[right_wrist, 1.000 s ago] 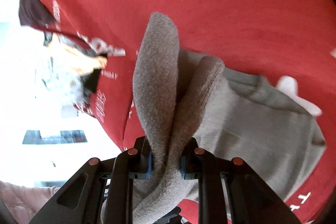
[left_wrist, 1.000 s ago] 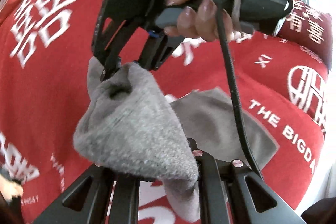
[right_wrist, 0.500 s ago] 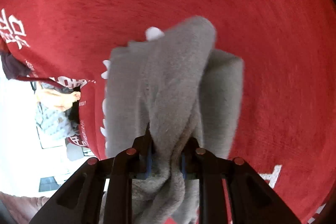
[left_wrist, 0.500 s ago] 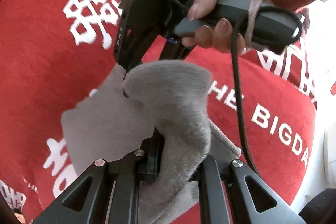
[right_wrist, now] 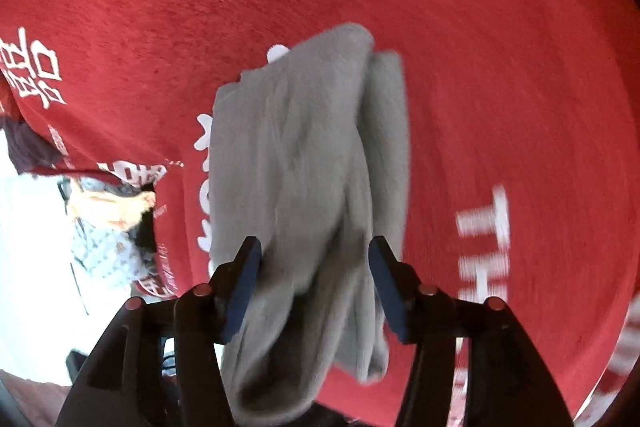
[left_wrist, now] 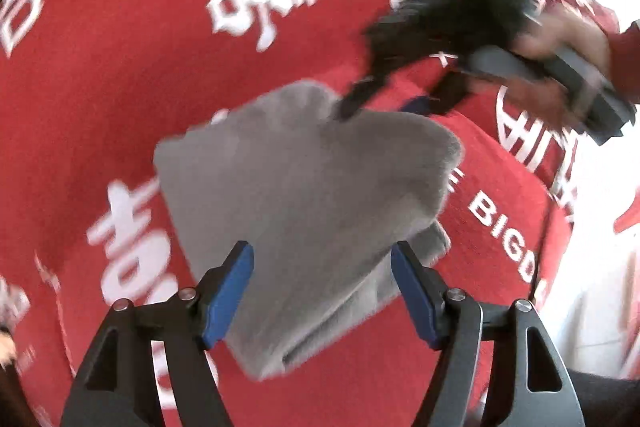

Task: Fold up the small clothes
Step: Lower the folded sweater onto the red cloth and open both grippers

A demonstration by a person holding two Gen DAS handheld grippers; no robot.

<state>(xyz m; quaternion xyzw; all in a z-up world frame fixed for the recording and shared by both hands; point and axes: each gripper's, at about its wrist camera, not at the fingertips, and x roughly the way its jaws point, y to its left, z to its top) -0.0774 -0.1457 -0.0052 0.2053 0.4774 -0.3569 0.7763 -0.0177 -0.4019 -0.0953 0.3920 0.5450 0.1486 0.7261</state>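
Looking down the left wrist camera, the left tongs are standing wide open, blue pads apart, with the folded gray sock lying between and beyond them on the red cloth with white lettering. The right tongs are showing blurry at the sock's far edge, a hand holding the handle; whether they're open can't be told from here.

Switching to the right wrist camera, the right tongs are spread open too, gripping nothing, and the sock is sitting bunched in long folds between the pads on the same red cloth. Everything's a bit motion-blurred.
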